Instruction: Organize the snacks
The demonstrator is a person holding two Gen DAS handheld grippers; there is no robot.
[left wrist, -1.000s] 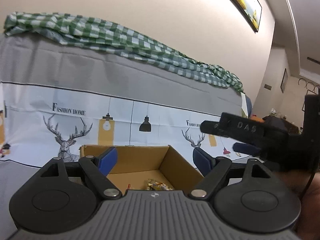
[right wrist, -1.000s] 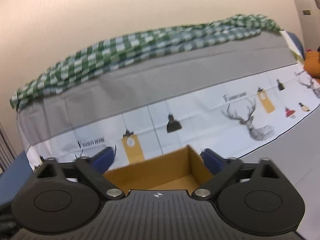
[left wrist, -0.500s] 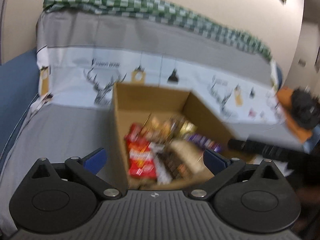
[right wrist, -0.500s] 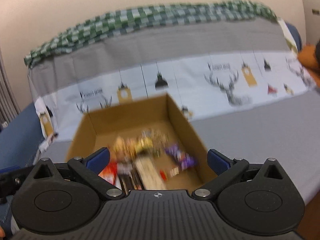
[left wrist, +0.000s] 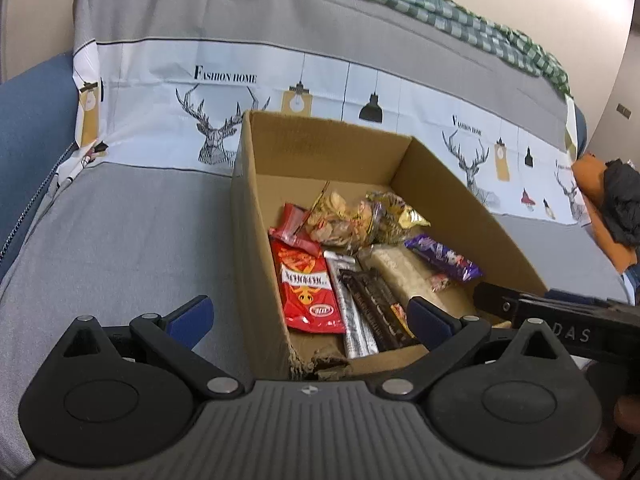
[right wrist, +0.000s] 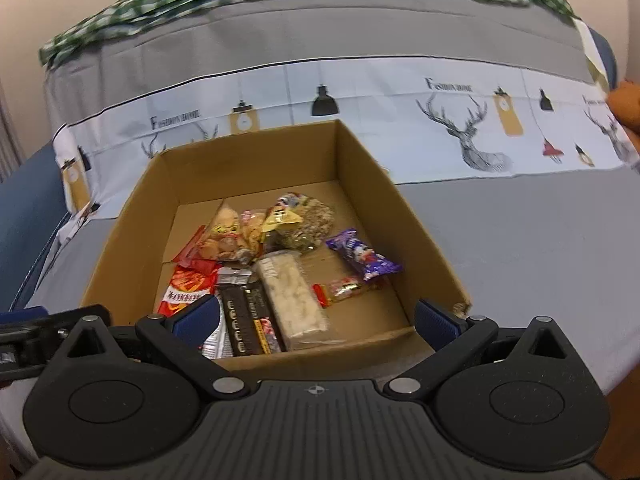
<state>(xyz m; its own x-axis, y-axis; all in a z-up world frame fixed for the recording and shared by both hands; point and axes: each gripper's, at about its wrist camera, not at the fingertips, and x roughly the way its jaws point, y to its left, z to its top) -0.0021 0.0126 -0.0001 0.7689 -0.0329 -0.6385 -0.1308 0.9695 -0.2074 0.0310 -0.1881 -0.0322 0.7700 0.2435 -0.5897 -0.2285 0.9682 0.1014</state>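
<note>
— What's under the right gripper [right wrist: 316,318]?
— A cardboard box [right wrist: 362,184] on a grey sofa [right wrist: 520,248], snacks piled toward its near left.
— Which ones?
— A purple packet [right wrist: 362,256] off to the right, a pale bar [right wrist: 294,294] in the middle, a dark bar [right wrist: 246,316] beside it, a red bag [right wrist: 186,286] at the left.
— And the jaws?
— Spread wide, nothing between them.
</note>
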